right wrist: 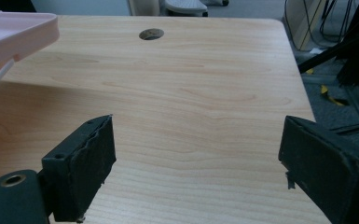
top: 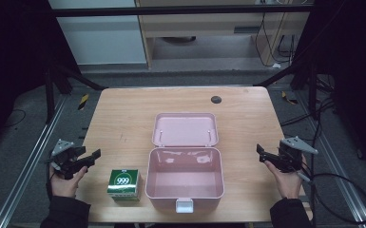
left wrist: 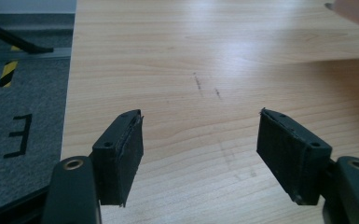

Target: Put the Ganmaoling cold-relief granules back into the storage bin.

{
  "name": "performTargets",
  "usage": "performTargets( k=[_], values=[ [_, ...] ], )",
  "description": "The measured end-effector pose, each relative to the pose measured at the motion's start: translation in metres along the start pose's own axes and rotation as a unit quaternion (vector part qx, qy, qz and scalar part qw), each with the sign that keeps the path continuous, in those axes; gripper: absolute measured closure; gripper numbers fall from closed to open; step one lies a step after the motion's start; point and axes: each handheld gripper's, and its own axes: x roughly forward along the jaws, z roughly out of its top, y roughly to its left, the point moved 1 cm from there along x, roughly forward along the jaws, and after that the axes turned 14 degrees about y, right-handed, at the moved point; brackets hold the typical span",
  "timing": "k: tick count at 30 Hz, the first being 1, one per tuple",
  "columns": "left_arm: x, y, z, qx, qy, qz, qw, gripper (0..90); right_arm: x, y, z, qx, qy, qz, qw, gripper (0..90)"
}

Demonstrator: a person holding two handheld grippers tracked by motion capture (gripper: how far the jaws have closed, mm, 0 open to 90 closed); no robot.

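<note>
In the high view, a pink box (top: 184, 183) stands open near the front edge of the wooden table (top: 123, 114), its lid (top: 185, 129) thrown back flat behind it and its white latch (top: 184, 205) facing the person. Just to the left of the box, close beside it but apart, sits a small green and white carton (top: 123, 184) printed with "999". The left claw (top: 95, 155) is held at the table's left edge, behind and to the left of the carton, pointing inward toward it; the right claw (top: 260, 152) is held at the table's right edge, well apart from the box, pointing inward too. A dark round hole (top: 216, 99) marks the far side of the table. In the left gripper view, the left claw (left wrist: 200, 135) has its jaws spread with nothing between them, bare wood beneath, and a grey floor with yellow-black tape (left wrist: 8, 73) off to the side. In the right gripper view, the right claw (right wrist: 196, 149) is likewise released and empty above the wood, with the pink lid's edge (right wrist: 18, 28) at upper left.
</note>
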Motion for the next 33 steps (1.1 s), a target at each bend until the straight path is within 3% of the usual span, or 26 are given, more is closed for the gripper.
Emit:
performTargets(
  k=[9,16,19,26,27,28,29,30,33],
  values=[
    [-0.011,-0.011,0.009,0.045,0.013,-0.048,0.9977,35.0,-0.003,0.006,0.005,-0.032,0.0,-0.008,0.9995,10.9],
    [-0.026,-0.018,0.024,0.113,0.026,-0.069,0.9909,35.1,-0.008,0.003,0.008,-0.043,-0.006,-0.017,0.9989,11.0],
    [-0.029,-0.019,0.028,0.124,0.029,-0.073,0.9892,34.6,-0.008,0.003,0.009,-0.046,-0.005,-0.018,0.9988,11.0],
    [-0.038,-0.023,0.039,0.172,0.05,-0.099,0.9789,31.5,-0.006,0.005,0.009,-0.06,0.005,-0.022,0.998,10.9],
    [-0.04,-0.023,0.041,0.18,0.058,-0.106,0.9761,31.1,-0.006,0.005,0.009,-0.058,0.005,-0.02,0.9981,10.7],
    [-0.04,-0.023,0.041,0.18,0.058,-0.106,0.9761,30.6,-0.006,0.005,0.009,-0.058,0.005,-0.02,0.9981,10.7],
    [-0.04,-0.025,0.043,0.192,0.068,-0.11,0.9728,29.6,-0.006,0.005,0.009,-0.058,0.006,-0.017,0.9982,10.4],
    [-0.04,-0.025,0.043,0.192,0.068,-0.11,0.9728,29.0,-0.006,0.005,0.009,-0.059,0.007,-0.016,0.9981,10.2],
    [-0.04,-0.03,0.044,0.217,0.087,-0.116,0.9653,27.8,-0.005,0.005,0.009,-0.061,0.008,-0.017,0.9979,9.9]
  ],
)
